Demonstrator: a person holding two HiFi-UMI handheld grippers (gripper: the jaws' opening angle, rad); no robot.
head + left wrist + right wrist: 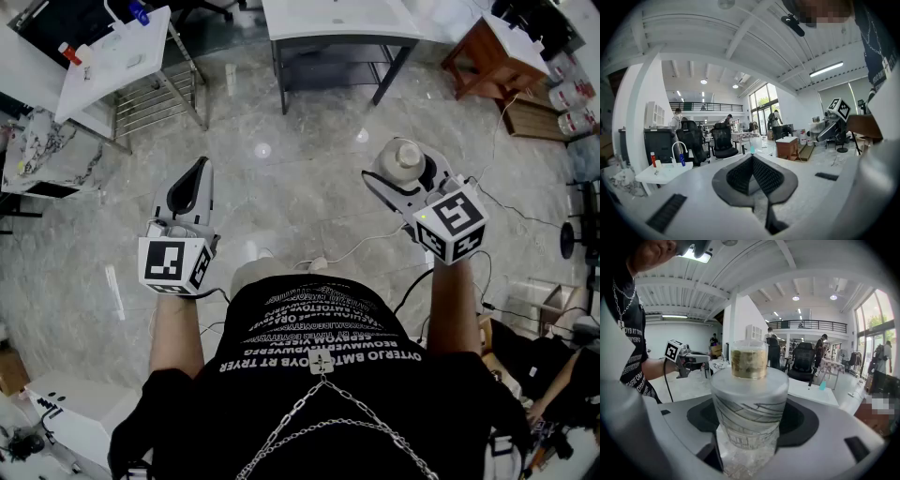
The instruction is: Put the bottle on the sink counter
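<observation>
Head view: both forearms reach forward; right gripper (397,176) clasps the frosted bottle (408,157), left gripper (199,172) pressed together, empty.

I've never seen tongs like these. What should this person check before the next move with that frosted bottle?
1. Bottle gripped by the right tongs: ok, they press on it from both sides.
2. Bottle upright: ok, its cap faces up in the head view.
3. Left tongs free: ok, shut with nothing between them.
4. Sink counter in sight: ok, far left, with some bare top.
5. Bottle over that counter: not ok, it hangs over the floor, well apart from it.
6. Cap tight: cannot tell.
</observation>
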